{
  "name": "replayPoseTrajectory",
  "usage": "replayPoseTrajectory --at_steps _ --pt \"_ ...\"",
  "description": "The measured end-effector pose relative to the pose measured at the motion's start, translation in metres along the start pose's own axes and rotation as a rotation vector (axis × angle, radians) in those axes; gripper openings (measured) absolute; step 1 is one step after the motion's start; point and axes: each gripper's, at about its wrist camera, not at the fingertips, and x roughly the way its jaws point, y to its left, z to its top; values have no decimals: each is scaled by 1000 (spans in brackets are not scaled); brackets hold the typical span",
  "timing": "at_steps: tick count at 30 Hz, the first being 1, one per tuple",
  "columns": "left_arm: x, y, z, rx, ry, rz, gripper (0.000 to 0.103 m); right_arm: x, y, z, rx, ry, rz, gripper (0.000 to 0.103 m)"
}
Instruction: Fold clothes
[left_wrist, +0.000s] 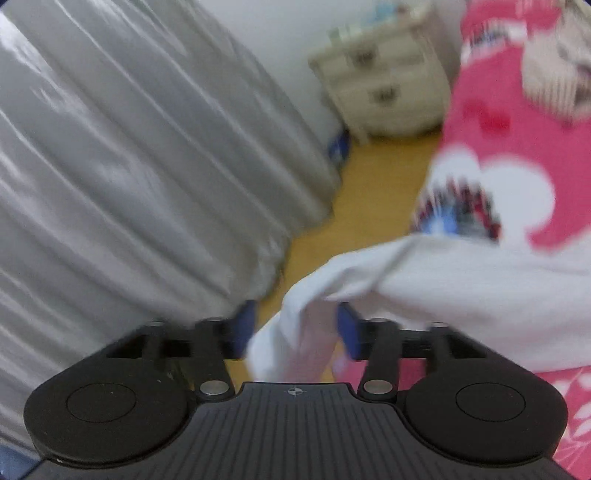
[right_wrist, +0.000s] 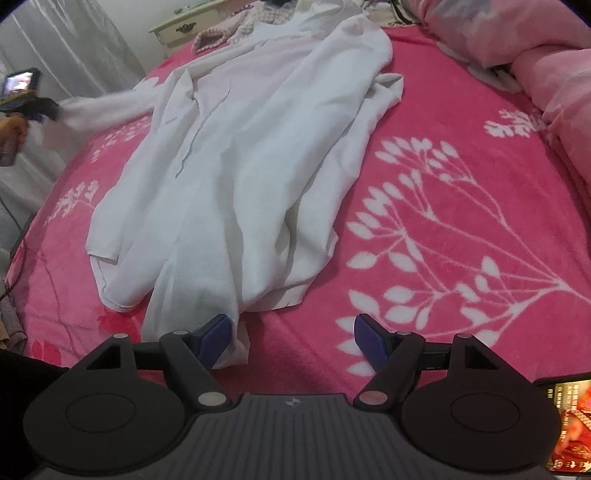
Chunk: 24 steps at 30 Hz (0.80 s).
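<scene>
A long white garment (right_wrist: 236, 155) lies spread lengthwise on a pink bedspread (right_wrist: 443, 229) with white leaf prints. My right gripper (right_wrist: 293, 338) is open just above the bedspread at the garment's near end, its left fingertip (right_wrist: 216, 334) touching the hem. My left gripper (left_wrist: 295, 328) is shut on a white sleeve (left_wrist: 295, 332) and holds it out past the bed's left edge; it also shows in the right wrist view (right_wrist: 44, 107) with the sleeve stretched and blurred.
Grey curtains (left_wrist: 129, 166) hang to the left. A cream nightstand (left_wrist: 384, 77) stands on the wooden floor (left_wrist: 369, 195) beyond. Pink pillows and bedding (right_wrist: 535, 62) pile at the right. A knitted item (right_wrist: 236, 29) lies at the bed's far end.
</scene>
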Motion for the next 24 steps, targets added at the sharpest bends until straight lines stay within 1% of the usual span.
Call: replayPoseTrajectory --at_steps 1,3,5,6,7,9,11,15,17,19,21,23,24 --pt "9 -10 -5 0 33 -14 55 1 1 0 -2 4 2 77" --pt "20 -23 -17 1 90 -53 64 3 4 -1 -17 17 5 77" --pt "24 -27 -32 11 107 -70 66 5 7 -3 -35 31 7 78" --pt "26 -29 -39 18 111 -75 68 7 8 -4 -39 38 8 78" --pt "23 -28 -43 34 94 -69 70 8 9 -5 -43 46 10 79" --pt "18 -24 -47 63 86 -67 72 10 8 -7 -38 61 15 79" --pt "11 -8 -47 36 95 -74 72 10 7 -8 -30 66 24 79" --pt "-23 32 -43 -93 70 -96 73 2 1 -11 -5 59 40 80" --pt "-46 46 -44 -133 56 -133 72 -7 -5 -11 12 35 51 80" --pt "-78 53 -46 -141 18 -229 72 -17 -13 -11 41 -18 47 80" --pt "-114 49 -50 -128 -28 -339 73 -25 -21 -10 78 -63 47 79" --pt "-152 35 -57 -89 -65 -481 74 -26 -29 -8 125 -88 55 75" --pt "-171 22 -62 -47 -73 -571 74 -26 -33 -7 146 -96 58 73"
